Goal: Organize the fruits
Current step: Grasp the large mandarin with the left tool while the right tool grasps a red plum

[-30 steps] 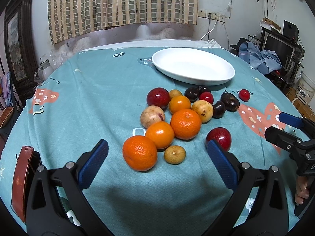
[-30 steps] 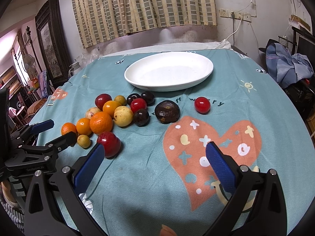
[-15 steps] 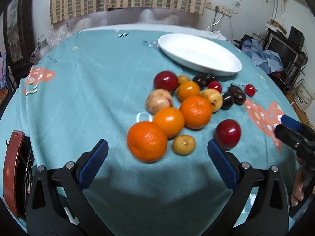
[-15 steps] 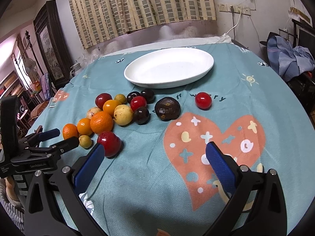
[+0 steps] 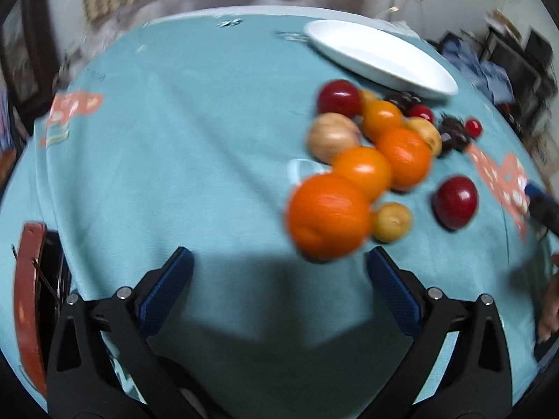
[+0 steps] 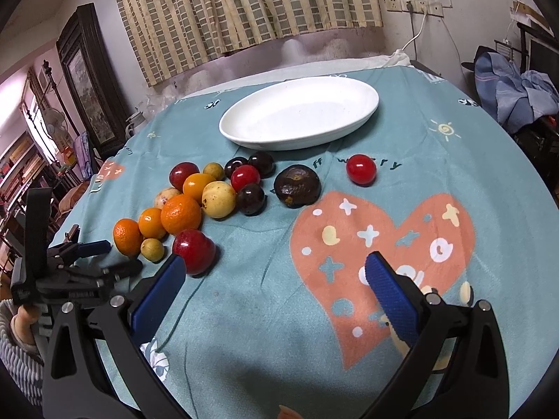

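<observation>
Lying in a loose cluster on the teal patterned cloth of the table (image 6: 265, 314): mixed fruits, none yet on the white oval plate (image 6: 300, 115), which sits beyond them toward the far edge. Itemised from the right wrist view: nearest orange (image 6: 127, 236) at the cluster's left end, touching a smaller orange (image 6: 152, 222); a larger orange (image 6: 181, 214) beside that; a small yellow-brown fruit (image 6: 152, 249) just in front of the oranges; a red apple (image 6: 194, 250) nearest the right claw's left finger; a yellow fruit (image 6: 219, 199); a tan fruit (image 6: 167, 197) behind the oranges; a second red apple (image 6: 182, 175) at the back; several dark plums (image 6: 251, 198) and a red plum (image 6: 245, 178) mid-cluster; a wrinkled dark brown fruit (image 6: 297, 185) standing slightly apart to the right; one red fruit (image 6: 361, 169) alone, well apart from the rest, on the printed lettering. Left claw (image 5: 279, 289): wide open, holding nothing, low over the cloth, its right fingertip just beside the nearest orange (image 5: 328, 216); this view is motion-blurred. In the right wrist view the left claw (image 6: 104, 255) appears at the left edge, next to that same orange. Right claw (image 6: 272, 286): wide open, holding nothing, hovering over the pink heart print (image 6: 384, 244). Surroundings: checked curtain (image 6: 244, 10), framed picture (image 6: 91, 80), heap of blue clothing (image 6: 513, 87).
</observation>
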The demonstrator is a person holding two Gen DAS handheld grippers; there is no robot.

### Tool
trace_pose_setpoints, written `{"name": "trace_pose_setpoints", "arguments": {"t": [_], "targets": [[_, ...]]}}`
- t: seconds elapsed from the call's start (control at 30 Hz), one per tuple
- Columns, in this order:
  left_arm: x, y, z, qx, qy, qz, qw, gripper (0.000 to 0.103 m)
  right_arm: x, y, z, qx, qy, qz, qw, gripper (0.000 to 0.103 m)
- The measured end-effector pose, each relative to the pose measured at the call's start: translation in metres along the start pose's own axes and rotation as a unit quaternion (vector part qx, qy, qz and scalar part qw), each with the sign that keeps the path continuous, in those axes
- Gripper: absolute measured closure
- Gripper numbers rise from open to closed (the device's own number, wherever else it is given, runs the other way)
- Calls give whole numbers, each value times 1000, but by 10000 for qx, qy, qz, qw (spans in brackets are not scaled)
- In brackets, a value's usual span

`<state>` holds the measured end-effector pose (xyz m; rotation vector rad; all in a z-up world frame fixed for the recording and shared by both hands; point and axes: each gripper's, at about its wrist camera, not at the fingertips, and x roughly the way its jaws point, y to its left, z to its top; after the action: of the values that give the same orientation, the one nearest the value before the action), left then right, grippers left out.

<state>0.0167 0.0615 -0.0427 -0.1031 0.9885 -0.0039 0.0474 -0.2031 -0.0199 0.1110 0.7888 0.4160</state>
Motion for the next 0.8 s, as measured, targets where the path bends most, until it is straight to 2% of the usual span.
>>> {"name": "trace_pose_setpoints", "arguments": {"t": [0.07,0.13,0.17,0.23,0.37,0.47,0.6,0.67,0.73,0.8], "targets": [[3,5,5,-29,9,34,10000,2,0,0,0,1,21,8,10000,1],[9,-6,6,311,140,410,9986,2,1,-2,1,32,36,13,10000,1],[8,-8,8,332,115,444,9984,2,2,-3,1,64,59,21,10000,1],[8,-2,9,207,130,313,9992,2,5,-8,1,178,146,57,9997,1],[7,-4,12,314,70,299,9990,2,8,-10,1,256,250,189,9992,1],[1,-17,22,559,-320,275,9975,2,12,-12,0,282,346,225,9987,1],[1,-31,28,894,-498,207,9945,3,11,-17,0,447,337,391,9977,1],[4,-29,32,853,-424,-39,9954,26,9,-19,1,507,255,468,9973,1],[7,-22,35,714,-355,-456,9958,34,10,-19,1,527,247,509,9970,1],[7,-21,34,679,-359,-631,9950,43,10,-19,1,511,272,536,9969,1]]}}
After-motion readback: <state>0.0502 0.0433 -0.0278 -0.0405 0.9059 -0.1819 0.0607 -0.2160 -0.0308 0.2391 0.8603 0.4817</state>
